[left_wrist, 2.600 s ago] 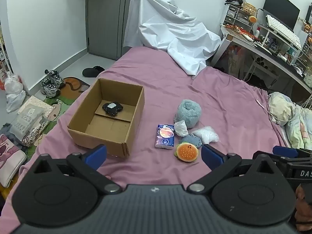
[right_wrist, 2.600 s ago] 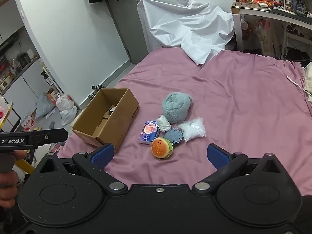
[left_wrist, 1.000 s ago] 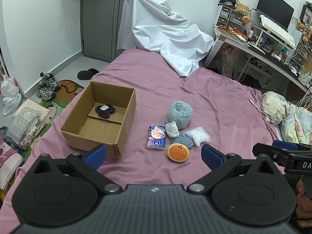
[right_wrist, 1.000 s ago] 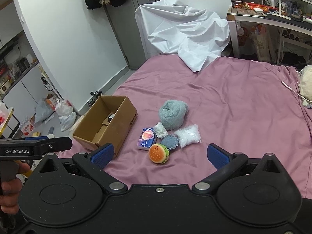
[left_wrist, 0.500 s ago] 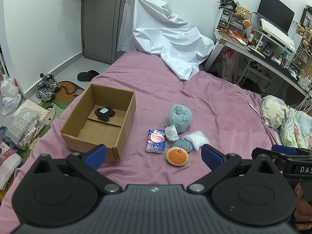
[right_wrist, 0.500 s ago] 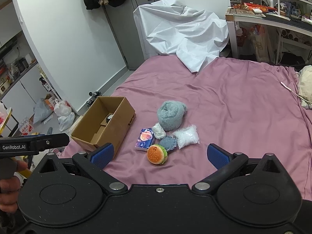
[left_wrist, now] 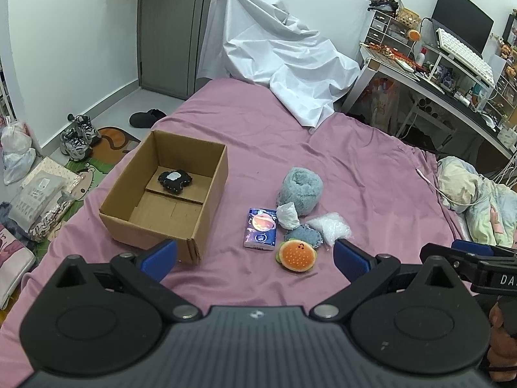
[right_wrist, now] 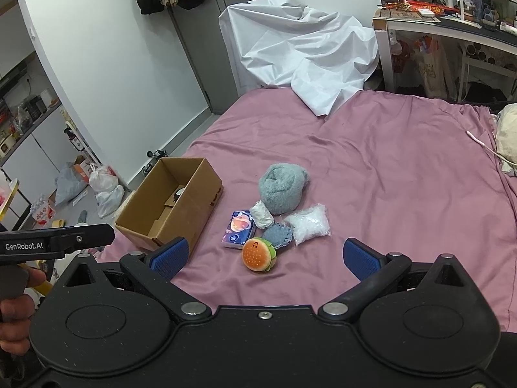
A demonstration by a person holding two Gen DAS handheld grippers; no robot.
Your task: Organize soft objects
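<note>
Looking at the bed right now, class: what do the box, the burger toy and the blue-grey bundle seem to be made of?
Box: corrugated cardboard, matte brown, with folded flaps showing inside.
Burger toy: plush fabric, probably stuffed; soft matte orange bun with a green edge.
Blue-grey bundle: fluffy fleece or towelling, judging by its fuzzy, rolled surface.

- White walls (left_wrist: 80, 32) and a grey door (left_wrist: 171, 29) stand at the far left.
- A crumpled white sheet (left_wrist: 274, 55) drapes over the bed's far end.
- A cluttered desk (left_wrist: 452, 77) with a monitor (left_wrist: 462, 29) lines the right.
- Shoes (left_wrist: 77, 135) lie on the grey floor, left.
</note>
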